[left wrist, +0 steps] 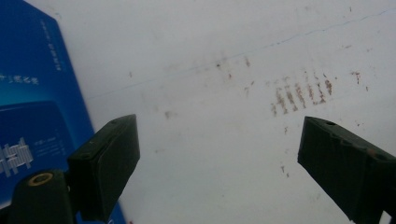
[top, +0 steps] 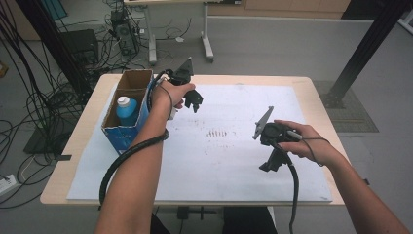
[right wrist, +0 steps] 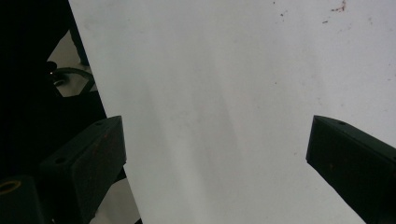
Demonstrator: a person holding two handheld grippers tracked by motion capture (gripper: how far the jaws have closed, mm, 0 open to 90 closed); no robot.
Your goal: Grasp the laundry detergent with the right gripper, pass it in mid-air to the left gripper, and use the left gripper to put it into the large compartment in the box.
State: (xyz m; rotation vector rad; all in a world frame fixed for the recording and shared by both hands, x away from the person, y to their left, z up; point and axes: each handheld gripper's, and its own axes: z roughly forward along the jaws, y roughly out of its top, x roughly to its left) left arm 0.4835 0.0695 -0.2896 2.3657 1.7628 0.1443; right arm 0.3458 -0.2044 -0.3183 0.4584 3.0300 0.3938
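Observation:
My left gripper (top: 195,101) hangs just above the white sheet (top: 229,146), right beside an open cardboard box (top: 134,80) with blue printed sides. A blue bottle with a white cap (top: 126,110) stands inside the box. In the left gripper view my left gripper (left wrist: 219,135) is open with bare stained sheet between its jaws, and the box's blue side (left wrist: 32,93) is at the left. My right gripper (top: 270,163) points down over the sheet's right part. In the right gripper view my right gripper (right wrist: 217,135) is open and holds nothing.
The sheet covers most of a light wooden table (top: 73,141). Faint brown marks (top: 217,132) dot the sheet's middle. Beyond the table lie tangled cables (top: 29,97), a black post (top: 363,48) and a white desk leg (top: 208,46). Dark floor (right wrist: 32,70) shows past the near edge.

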